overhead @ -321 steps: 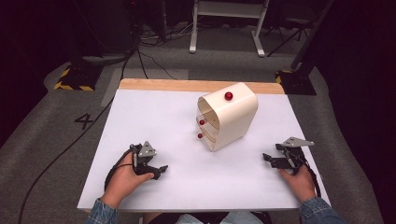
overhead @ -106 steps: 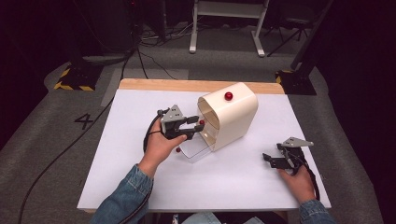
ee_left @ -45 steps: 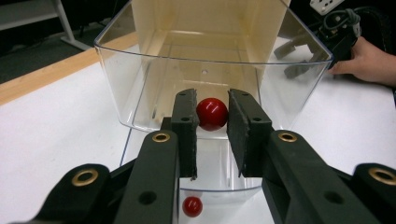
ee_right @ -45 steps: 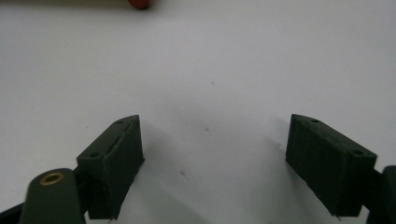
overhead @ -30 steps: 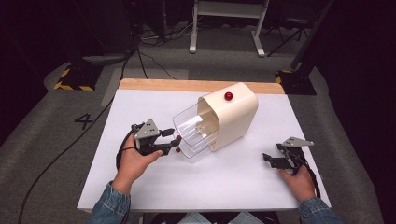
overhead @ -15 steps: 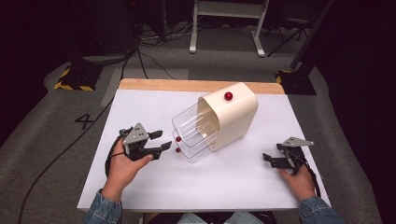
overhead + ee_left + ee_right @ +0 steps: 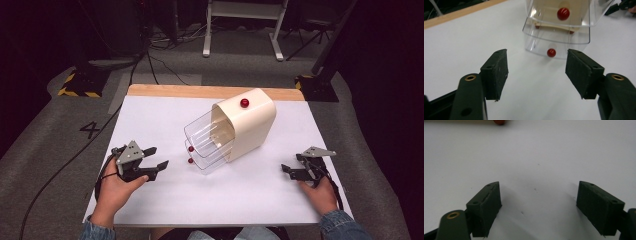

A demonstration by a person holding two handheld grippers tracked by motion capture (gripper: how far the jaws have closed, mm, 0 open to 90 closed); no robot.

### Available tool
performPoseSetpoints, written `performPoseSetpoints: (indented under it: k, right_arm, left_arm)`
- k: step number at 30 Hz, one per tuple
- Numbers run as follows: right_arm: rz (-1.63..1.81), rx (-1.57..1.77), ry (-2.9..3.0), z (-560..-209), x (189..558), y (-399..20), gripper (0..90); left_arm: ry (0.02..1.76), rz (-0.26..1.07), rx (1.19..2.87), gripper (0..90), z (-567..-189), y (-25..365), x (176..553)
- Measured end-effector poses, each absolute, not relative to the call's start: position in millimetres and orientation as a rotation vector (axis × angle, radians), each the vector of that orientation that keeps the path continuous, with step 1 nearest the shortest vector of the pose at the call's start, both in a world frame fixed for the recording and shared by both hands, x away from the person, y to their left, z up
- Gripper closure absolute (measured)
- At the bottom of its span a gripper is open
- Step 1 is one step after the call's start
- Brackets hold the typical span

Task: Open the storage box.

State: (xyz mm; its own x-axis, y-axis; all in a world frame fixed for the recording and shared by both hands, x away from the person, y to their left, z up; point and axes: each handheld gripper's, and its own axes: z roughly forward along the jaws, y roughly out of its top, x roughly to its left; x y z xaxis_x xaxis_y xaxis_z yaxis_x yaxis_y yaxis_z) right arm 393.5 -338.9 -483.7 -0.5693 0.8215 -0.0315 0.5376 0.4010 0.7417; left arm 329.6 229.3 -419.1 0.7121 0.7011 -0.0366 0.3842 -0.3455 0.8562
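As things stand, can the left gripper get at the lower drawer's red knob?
Probably yes. The left gripper is open and faces the lower drawer's red knob, with bare white table between them; the upper drawer overhangs but doesn't cover it.

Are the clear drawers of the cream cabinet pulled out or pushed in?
Pulled out. Both clear drawers project from the front of the cream cabinet; the upper drawer reaches further than the lower drawer. Both look empty.

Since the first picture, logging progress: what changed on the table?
The left gripper pulled both clear drawers out of the cream cabinet, let go, and drew back open. The right gripper and the cabinet stayed put.
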Motion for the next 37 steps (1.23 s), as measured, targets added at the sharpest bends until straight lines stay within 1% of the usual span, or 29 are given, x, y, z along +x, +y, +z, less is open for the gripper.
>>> performPoseSetpoints:
  k: [5, 12, 15, 19, 21, 22, 23, 25, 27, 37]
  right_arm:
    - [0.987, 1.169, 2.27, -483.8, 393.6, -339.0, 20.0]
    - [0.986, 1.169, 2.27, -483.7, 393.6, -339.0, 20.0]
    - [0.986, 1.169, 2.27, -483.8, 393.6, -339.0, 20.0]
    - [0.986, 1.168, 2.27, -483.8, 393.5, -339.0, 20.0]
    - [0.987, 1.169, 2.27, -483.8, 393.5, -339.0, 20.0]
    - [0.986, 1.169, 2.27, -483.8, 393.5, -339.0, 20.0]
    - [0.986, 1.168, 2.27, -483.8, 393.5, -339.0, 20.0]
    - [0.986, 1.168, 2.27, -483.7, 393.5, -339.0, 20.1]
    - [0.987, 1.168, 2.27, -483.8, 393.5, -339.0, 20.1]
    - [0.988, 1.168, 2.269, -483.8, 393.5, -339.0, 20.1]
  left_arm:
    - [0.865, 0.423, 2.019, 31.0, -425.4, 239.6, 325.2]
    - [0.904, 0.384, 2.075, 30.5, -438.0, 252.6, 325.0]
    - [0.951, 0.35, 2.139, 30.7, -448.4, 255.7, 328.0]
    - [0.988, 0.318, 2.163, 29.3, -460.9, 258.9, 331.9]
    - [0.988, 0.328, 2.142, 28.7, -465.5, 262.0, 333.8]
    - [1.01, 0.319, 2.13, 27.0, -468.1, 264.0, 334.5]
    - [1.021, 0.342, 2.145, 24.7, -471.4, 266.5, 335.3]
    - [1.026, 0.382, 2.198, 23.7, -476.7, 269.4, 335.7]
    - [1.03, 0.386, 2.208, 19.2, -480.4, 271.0, 336.0]
    - [1.032, 0.383, 2.202, 18.9, -481.3, 271.4, 335.6]
